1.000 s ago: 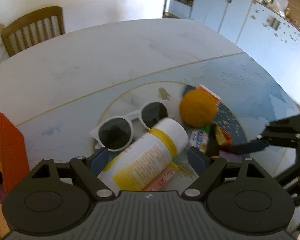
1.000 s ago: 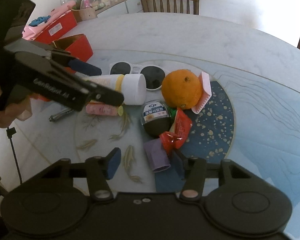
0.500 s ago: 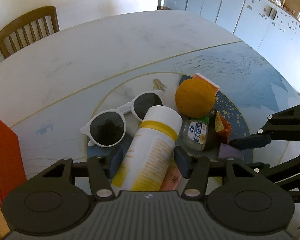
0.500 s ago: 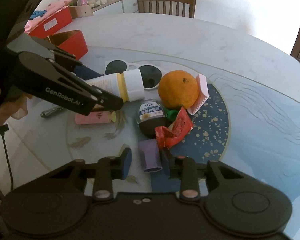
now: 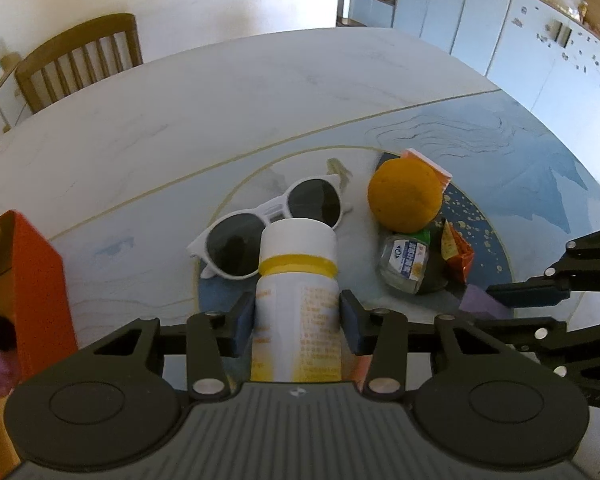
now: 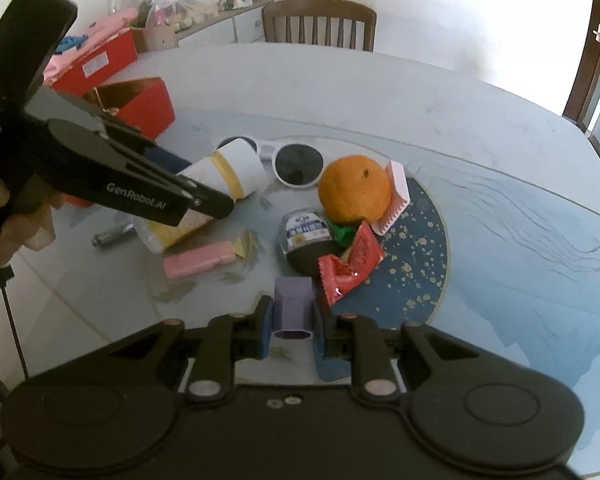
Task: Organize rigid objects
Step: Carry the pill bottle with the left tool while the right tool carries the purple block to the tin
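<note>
A big round desk (image 5: 228,92) holds a heap of small things near its middle. A red box (image 6: 140,106) sits close to the desk's left edge in the right wrist view. The left hand-held gripper (image 5: 296,320) has closed its two blue pads on the white bottle (image 5: 296,276) with a yellow band, squeezing it from both sides. The bottle's white cap end is tipped up toward the white sunglasses (image 5: 276,224), which lie flat on the desk just past it. An orange (image 6: 354,188) rests right beside the sunglasses, touching a pink comb (image 6: 396,200). A small jar (image 6: 306,236) lies on its side just below the orange, next to a red snack packet (image 6: 350,268). The right hand-held gripper (image 6: 292,326) is pinched on a little purple block (image 6: 293,306). A pink eraser (image 6: 200,264) lies on the desk nearby.
</note>
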Motion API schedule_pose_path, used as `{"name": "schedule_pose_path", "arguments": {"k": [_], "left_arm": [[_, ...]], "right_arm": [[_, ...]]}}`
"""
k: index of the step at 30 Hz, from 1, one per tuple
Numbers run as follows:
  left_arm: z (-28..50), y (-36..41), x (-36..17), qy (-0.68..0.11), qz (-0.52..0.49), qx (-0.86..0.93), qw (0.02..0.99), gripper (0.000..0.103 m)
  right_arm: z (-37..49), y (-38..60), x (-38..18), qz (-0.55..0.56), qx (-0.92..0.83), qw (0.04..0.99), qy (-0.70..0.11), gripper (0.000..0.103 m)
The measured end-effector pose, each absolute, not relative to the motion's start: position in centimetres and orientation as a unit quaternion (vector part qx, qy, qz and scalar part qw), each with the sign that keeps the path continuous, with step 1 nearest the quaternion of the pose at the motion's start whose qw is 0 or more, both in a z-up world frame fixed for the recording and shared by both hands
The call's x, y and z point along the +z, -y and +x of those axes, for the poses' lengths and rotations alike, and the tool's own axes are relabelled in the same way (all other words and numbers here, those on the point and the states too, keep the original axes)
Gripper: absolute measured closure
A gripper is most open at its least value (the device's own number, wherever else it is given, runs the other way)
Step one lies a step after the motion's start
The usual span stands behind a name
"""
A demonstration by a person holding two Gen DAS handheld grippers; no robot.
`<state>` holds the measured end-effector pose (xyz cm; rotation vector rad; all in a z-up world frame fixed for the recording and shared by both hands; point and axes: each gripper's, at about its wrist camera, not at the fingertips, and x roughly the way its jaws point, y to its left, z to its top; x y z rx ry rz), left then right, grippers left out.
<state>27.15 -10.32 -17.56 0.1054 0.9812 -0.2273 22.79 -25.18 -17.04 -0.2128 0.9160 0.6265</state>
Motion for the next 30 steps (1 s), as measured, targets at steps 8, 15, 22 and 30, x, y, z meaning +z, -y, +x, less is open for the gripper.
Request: {"name": "schedule_pose_path", "arguments": {"k": [8,15,22,30], "left_arm": [[25.4,8.1,-15.4,-0.461,0.012,-0.094,0.882,0.059],[23.7,6.0,-13.5,-0.454,-0.010,-0.081,0.887,0.059],[22.2,3.1,-11.6,-0.455,-0.035,-0.060,0.888,0.059],[20.5,-1.2,-9.7,-0.447,-0.062,-0.034,0.892,0.059]], "right_arm": [[21.9,24.5,-14.9,-0.076,0.297,0.854,-0.420,0.083],[21.0,22.9,-12.9,-0.070,0.305,0.859,-0.404,0.083],[20.5,20.8,-10.8,-0.065,0.318,0.864,-0.386,0.083],[21.1,17.3,-8.9,-0.055,0.345,0.860,-0.372,0.083]]}}
